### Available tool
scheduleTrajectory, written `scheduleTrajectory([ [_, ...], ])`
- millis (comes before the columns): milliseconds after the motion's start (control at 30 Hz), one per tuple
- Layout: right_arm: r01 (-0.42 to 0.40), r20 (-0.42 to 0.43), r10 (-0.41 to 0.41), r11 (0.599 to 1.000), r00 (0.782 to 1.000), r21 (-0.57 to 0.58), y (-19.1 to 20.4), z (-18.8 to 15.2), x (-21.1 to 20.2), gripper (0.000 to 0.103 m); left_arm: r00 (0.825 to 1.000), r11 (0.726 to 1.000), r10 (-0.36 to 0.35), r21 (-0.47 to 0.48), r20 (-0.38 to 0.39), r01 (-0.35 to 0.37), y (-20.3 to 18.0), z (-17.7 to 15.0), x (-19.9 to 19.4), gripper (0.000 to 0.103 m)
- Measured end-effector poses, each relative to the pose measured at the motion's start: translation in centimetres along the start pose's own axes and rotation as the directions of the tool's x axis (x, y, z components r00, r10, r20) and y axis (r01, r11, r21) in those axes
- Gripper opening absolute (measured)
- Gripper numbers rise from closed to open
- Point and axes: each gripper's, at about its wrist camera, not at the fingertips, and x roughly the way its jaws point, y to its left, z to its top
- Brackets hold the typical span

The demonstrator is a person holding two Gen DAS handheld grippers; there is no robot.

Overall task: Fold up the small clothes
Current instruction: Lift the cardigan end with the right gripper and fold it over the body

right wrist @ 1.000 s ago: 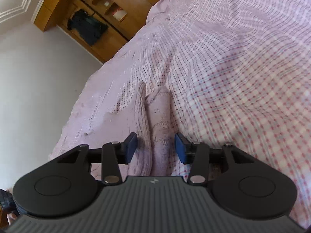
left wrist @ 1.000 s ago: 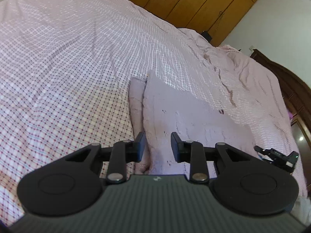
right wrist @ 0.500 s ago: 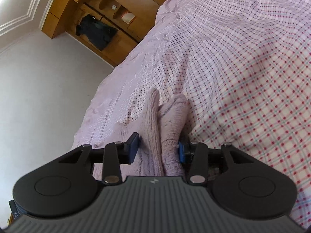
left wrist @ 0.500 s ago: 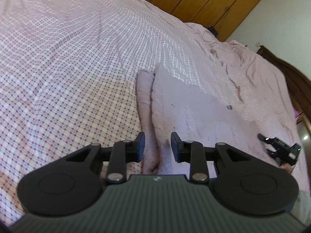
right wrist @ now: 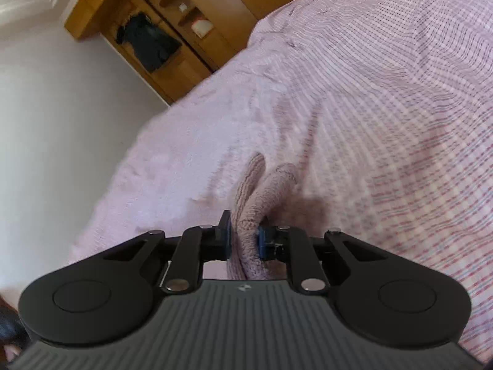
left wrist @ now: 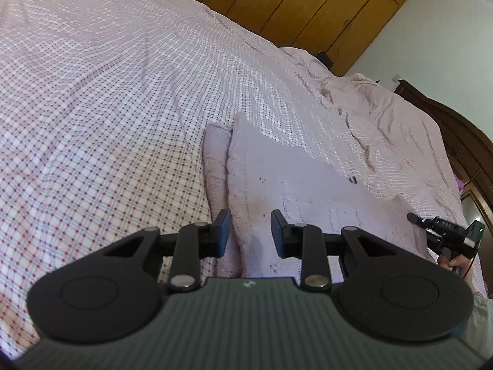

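Observation:
A small pale pink knitted garment [left wrist: 277,182] lies on the checked bedspread [left wrist: 107,92], with a folded sleeve or edge along its left side. My left gripper [left wrist: 250,231] is open, its jaws either side of the garment's near edge. My right gripper [right wrist: 244,236] is shut on a bunched fold of the same pink garment [right wrist: 262,191] and holds it slightly lifted off the bed. The right gripper also shows at the far right of the left wrist view [left wrist: 443,234], held by a hand.
The pink-and-white checked bedspread [right wrist: 400,108] covers the whole bed, with rumpled folds [left wrist: 369,117] towards the headboard [left wrist: 462,141]. Wooden wardrobes [left wrist: 308,9] stand behind the bed. An open shelf unit with dark clothes [right wrist: 148,43] stands by a white wall [right wrist: 61,123].
My right gripper has closed on the garment's fold and lifted it a little. My left gripper has stayed open at the garment's near edge, shifting only slightly.

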Motion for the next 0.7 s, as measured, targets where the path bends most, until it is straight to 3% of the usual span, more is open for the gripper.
scheduleTrajectory([
  [100,-0.015,0.015,0.014,0.999,1.000,0.033,2.0,0.4,-0.2,0.016,1.000,1.000,-0.015,0.013,0.001,0.015,-0.1,-0.1,-0.1,0.031],
  [300,0.061,-0.004,-0.061,0.998,0.998,-0.012,7.1,0.0,-0.3,0.016,1.000,1.000,-0.009,-0.014,-0.003,0.009,0.0,0.2,0.9,0.034],
  [433,0.111,0.001,-0.111,0.993,0.994,-0.031,9.8,-0.6,-0.2,0.016,1.000,1.000,0.009,0.024,0.029,-0.009,-0.6,0.8,0.7,0.035],
  [567,0.181,-0.012,-0.183,0.980,0.983,-0.081,12.5,-0.7,0.0,0.016,0.993,0.991,0.086,0.097,0.081,-0.094,-1.2,1.6,0.2,0.053],
  [700,0.228,-0.009,-0.230,0.967,0.973,-0.117,14.7,-0.6,0.2,0.016,0.987,0.979,0.115,0.153,0.112,-0.132,-1.7,2.6,-0.4,0.057],
])
